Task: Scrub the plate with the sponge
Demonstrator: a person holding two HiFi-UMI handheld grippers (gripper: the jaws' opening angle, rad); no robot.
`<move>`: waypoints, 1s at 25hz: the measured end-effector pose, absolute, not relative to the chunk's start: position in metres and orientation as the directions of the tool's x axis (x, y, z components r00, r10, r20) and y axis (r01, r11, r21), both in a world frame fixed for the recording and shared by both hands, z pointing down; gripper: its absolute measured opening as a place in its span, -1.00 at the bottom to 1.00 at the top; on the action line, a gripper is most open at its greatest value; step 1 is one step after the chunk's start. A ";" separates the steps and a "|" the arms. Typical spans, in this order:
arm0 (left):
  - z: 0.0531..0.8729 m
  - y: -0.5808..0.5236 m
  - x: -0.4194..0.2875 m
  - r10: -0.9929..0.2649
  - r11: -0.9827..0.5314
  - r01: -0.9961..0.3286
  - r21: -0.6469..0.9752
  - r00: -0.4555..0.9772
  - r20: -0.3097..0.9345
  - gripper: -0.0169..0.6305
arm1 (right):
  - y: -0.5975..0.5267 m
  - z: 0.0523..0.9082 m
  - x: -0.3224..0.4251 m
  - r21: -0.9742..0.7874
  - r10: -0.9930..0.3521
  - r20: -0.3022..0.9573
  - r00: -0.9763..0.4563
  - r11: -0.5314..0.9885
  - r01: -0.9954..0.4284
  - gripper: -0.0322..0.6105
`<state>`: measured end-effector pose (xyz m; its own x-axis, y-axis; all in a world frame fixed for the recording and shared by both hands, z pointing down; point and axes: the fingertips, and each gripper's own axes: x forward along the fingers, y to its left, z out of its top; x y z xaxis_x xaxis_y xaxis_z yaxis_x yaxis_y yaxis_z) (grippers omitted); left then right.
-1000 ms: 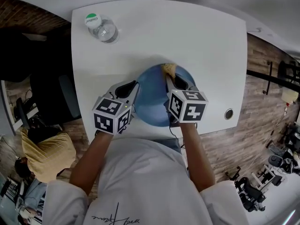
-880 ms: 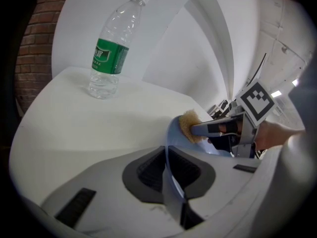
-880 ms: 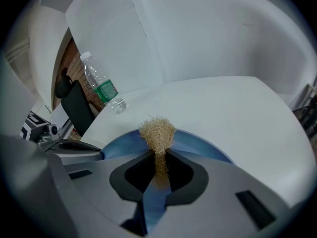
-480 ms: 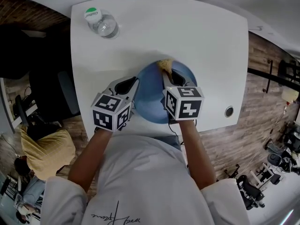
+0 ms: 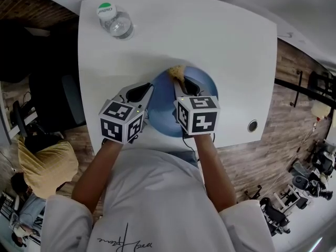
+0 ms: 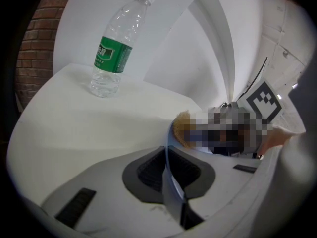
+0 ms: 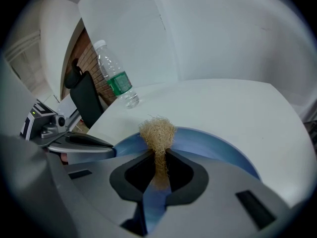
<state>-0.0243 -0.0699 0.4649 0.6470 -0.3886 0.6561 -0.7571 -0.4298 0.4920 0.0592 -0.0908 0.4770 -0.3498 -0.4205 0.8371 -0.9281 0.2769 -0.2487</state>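
- Wood-plank floor (image 5: 294,140) surrounds a white table (image 5: 226,51). In the left gripper view a brick wall (image 6: 34,48) stands behind the table's far side.
- A person in a white shirt (image 5: 157,203) stands at the table's near edge, both forearms reaching over it.
- The blue plate (image 5: 164,109) lies on the table close to that near edge, between the two grippers.
- The left gripper (image 5: 147,96) is at the plate's left side. Its jaws are closed tight on the plate's thin rim, which runs edge-on between the dark pads.
- The right gripper (image 5: 181,85) reaches over the plate from the near side. Its jaws are pinched together on the sponge, with the blue of the plate showing below them.
- A clear water bottle (image 5: 116,21) with a green label and cap stands upright at the table's far left corner, well apart from the plate.
- The sponge (image 5: 177,72), a tan fibrous tuft, sticks out past the right jaws at the plate's far rim.
- A small round hole (image 5: 252,125) sits in the tabletop to the plate's right.
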 end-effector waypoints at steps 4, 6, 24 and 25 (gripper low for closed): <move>0.465 -0.069 -0.024 -0.392 -0.423 -0.759 0.495 0.646 0.656 -0.90 | -0.087 0.476 0.047 -0.237 -0.408 0.839 -0.359 0.321 -0.917 -0.78; 0.465 -0.069 -0.024 -0.389 -0.418 -0.757 0.502 0.649 0.654 -0.90 | -0.084 0.476 0.042 -0.243 -0.405 0.837 -0.368 0.327 -0.913 -0.78; 0.465 -0.071 -0.027 -0.401 -0.385 -0.758 0.526 0.651 0.645 -0.89 | -0.060 0.478 0.017 -0.376 -0.347 0.820 -0.456 0.274 -0.885 -0.78; 0.465 -0.071 -0.027 -0.402 -0.381 -0.757 0.531 0.653 0.642 -0.89 | -0.058 0.478 0.015 -0.394 -0.339 0.817 -0.466 0.263 -0.881 -0.78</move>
